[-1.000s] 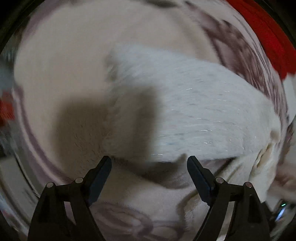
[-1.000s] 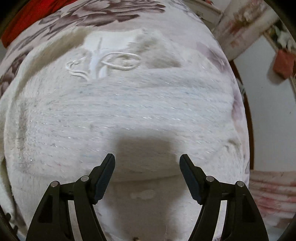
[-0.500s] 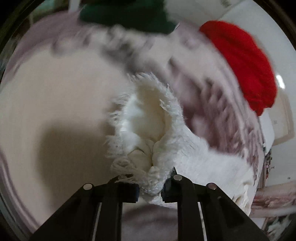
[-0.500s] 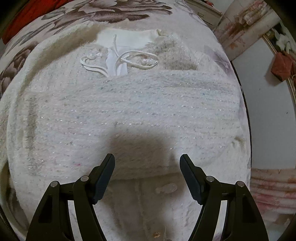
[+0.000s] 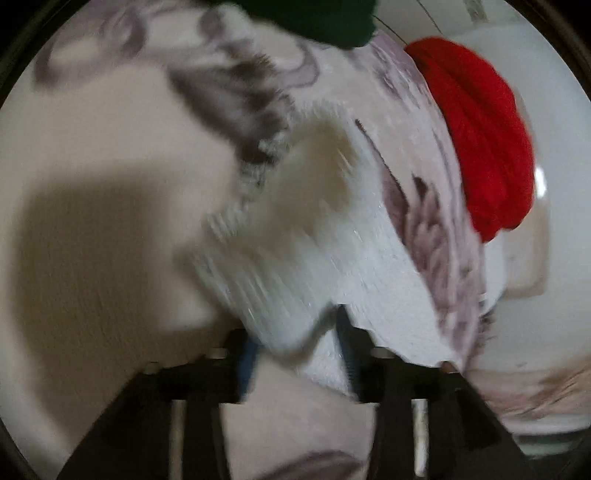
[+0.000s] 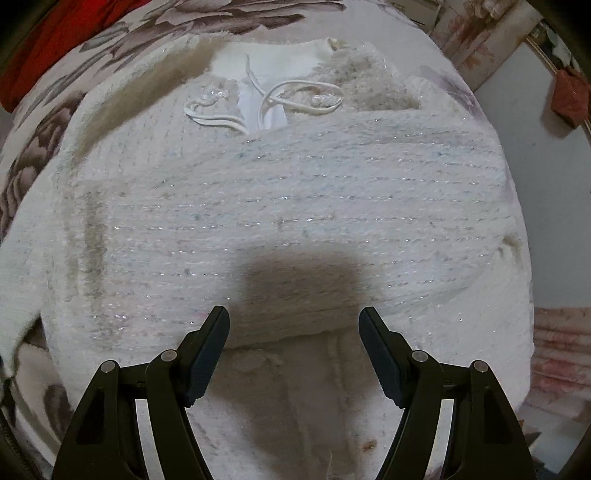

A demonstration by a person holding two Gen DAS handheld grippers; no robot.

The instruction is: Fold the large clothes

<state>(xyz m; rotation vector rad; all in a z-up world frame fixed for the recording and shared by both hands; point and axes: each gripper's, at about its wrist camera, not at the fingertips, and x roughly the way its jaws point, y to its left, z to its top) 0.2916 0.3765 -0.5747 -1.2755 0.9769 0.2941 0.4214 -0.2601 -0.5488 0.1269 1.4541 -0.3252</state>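
Clamped in my left claw [image 5: 299, 354] is a fold of the white fuzzy sweater [image 5: 306, 236], lifted off the flowered bedspread [image 5: 229, 85]; the picture is blurred. Beyond it lie a red garment [image 5: 480, 140] and a dark green one [image 5: 317, 18]. My right claw [image 6: 293, 354] hangs spread wide and empty above the sweater [image 6: 280, 206], which lies on the bedspread [image 6: 221, 18] with one sleeve folded across its front, white cords [image 6: 280, 99] at the neck.

The black plastic right gripper [image 6: 293, 325] has angular linkage arms studded with round silver pivot screws and dark ribbed finger pads [image 6: 210, 345], while the blurred black left gripper [image 5: 295, 347] shows bluish pads.
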